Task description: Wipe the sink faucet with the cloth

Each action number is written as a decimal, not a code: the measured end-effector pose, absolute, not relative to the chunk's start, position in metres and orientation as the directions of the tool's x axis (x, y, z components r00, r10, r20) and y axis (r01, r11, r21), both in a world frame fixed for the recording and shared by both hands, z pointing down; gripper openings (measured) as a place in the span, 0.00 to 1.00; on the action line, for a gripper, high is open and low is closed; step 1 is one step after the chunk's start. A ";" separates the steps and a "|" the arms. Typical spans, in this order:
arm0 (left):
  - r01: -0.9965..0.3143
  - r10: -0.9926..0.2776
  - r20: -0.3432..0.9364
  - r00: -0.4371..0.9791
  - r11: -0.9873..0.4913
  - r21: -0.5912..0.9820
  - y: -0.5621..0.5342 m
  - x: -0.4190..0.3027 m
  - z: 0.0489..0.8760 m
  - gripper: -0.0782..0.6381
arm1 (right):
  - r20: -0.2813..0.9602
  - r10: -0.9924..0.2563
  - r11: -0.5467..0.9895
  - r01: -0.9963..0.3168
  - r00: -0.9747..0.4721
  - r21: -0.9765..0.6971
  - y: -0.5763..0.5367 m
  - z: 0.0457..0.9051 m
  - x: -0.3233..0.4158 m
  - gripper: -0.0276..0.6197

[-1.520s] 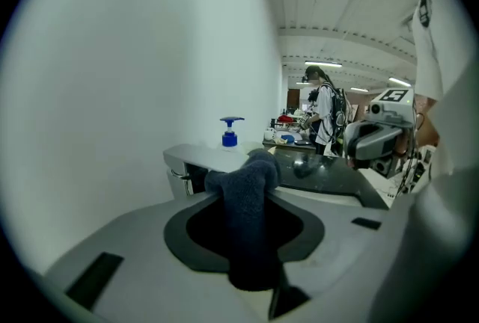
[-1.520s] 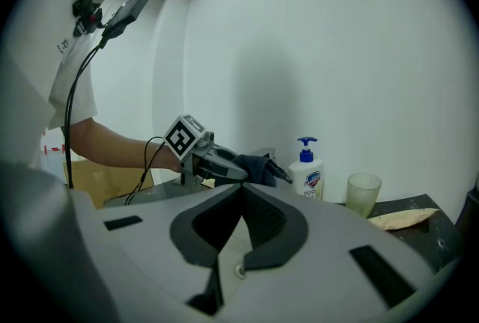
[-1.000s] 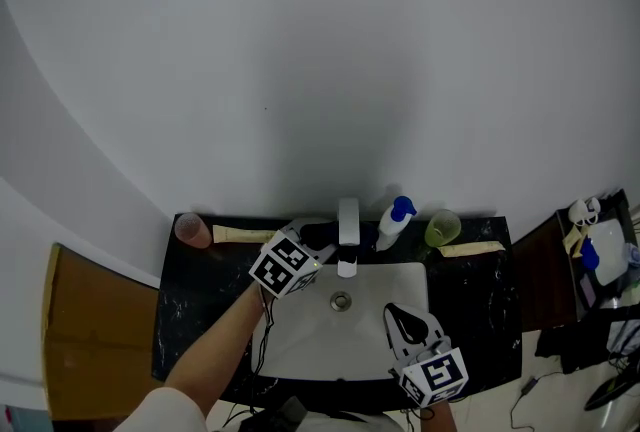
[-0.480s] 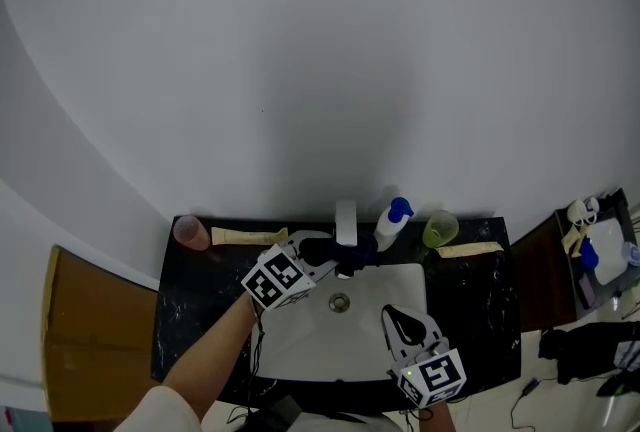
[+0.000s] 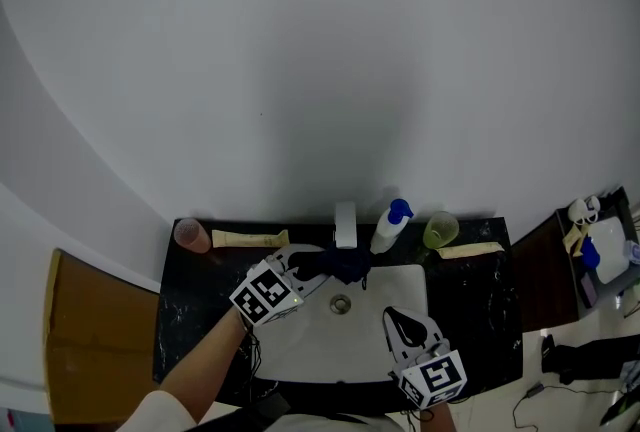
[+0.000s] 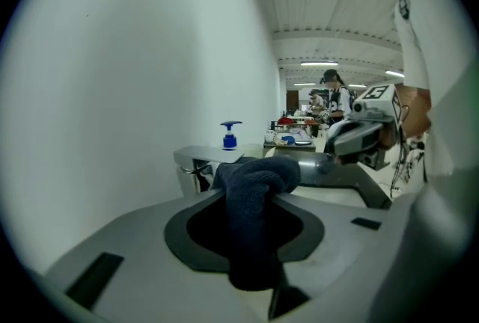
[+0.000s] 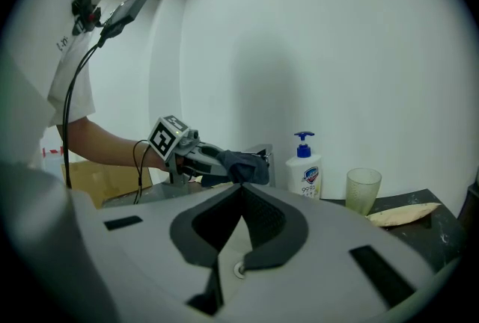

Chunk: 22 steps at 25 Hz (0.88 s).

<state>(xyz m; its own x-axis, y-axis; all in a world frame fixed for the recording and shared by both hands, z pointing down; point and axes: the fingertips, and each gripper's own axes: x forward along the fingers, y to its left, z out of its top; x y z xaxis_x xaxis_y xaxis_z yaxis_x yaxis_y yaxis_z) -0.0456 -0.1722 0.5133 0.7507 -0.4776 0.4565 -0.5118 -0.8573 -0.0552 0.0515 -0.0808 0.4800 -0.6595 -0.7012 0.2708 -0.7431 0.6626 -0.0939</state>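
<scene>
One cloth (image 5: pixel 347 264), dark blue, clamped in the left tongs (image 5: pixel 312 268). It sits at the spout end of the faucet (image 5: pixel 346 223), apparently touching, over the back of the sink (image 5: pixel 300 340). Reads as mid-wipe: spout end covered, top and base likely not done. Next move needs the cloth dragged along the spout toward the base with steady contact and a firm grip. Right tongs (image 7: pixel 240 193) closed on nothing, over the sink's front. Tabletop (image 5: pixel 190 300) count: one faucet, one pump bottle (image 5: pixel 392 223), two cups, pink (image 5: pixel 192 233) and green (image 5: pixel 442 228), two beige tubes (image 5: pixel 248 238) (image 5: pixel 472 249).
</scene>
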 end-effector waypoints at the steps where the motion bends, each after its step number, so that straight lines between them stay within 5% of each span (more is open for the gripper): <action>1: -0.501 -0.477 0.455 0.752 -0.862 -0.077 -0.172 -0.044 0.514 0.26 | 0.271 -0.700 0.664 -0.742 -0.661 -0.093 -0.082 0.480 0.051 0.05; 12: -0.675 -0.638 0.460 0.618 -0.730 -0.104 -0.236 -0.056 0.508 0.26 | 0.276 -0.701 0.660 -0.745 -0.658 -0.099 -0.083 0.484 0.052 0.05; 22: -0.499 -0.494 0.430 0.756 -0.860 -0.111 -0.177 -0.036 0.510 0.25 | 0.267 -0.692 0.673 -0.733 -0.670 -0.097 -0.084 0.481 0.044 0.05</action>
<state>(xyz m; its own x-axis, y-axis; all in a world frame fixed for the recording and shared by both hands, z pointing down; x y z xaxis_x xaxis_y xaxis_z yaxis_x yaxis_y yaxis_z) -0.0365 -0.1774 0.5096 0.7558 -0.4938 0.4301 -0.4986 -0.8597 -0.1109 0.0436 -0.0842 0.4805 -0.6703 -0.6922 0.2674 -0.7335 0.6728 -0.0968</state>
